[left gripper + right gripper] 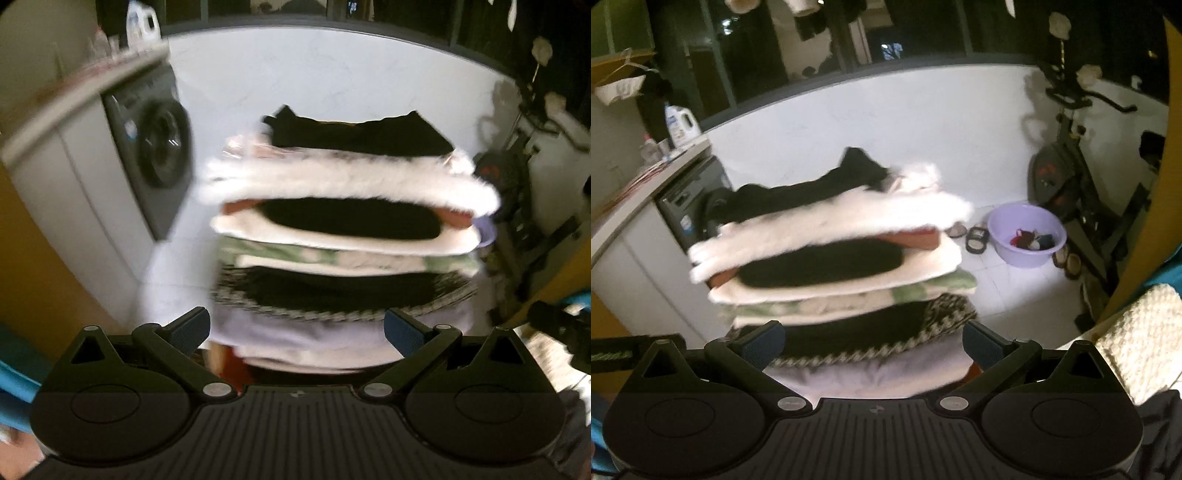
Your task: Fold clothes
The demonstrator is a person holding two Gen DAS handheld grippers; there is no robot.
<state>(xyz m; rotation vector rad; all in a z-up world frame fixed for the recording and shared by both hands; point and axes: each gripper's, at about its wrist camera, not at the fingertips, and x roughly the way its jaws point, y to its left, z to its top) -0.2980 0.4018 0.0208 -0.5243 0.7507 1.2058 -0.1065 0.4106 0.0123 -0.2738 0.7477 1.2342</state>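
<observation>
A tall, blurry stack of folded clothes (343,236) stands right in front of both tools. A black folded piece (360,134) lies on top. Under it is a fluffy white piece (347,184), then a cream and black one, a green and cream one, a black and white knitted one and a pale purple one at the bottom.

The left tool (297,330) is spread wide, with nothing between its blue pads. The right tool (873,341) is spread wide too, and the bottom of the stack fills the space between its fingers.

Behind the stack are a dark washing machine (155,147), a white wall and a pale purple plastic bowl (1027,236) on the white tiled floor (1008,291).
</observation>
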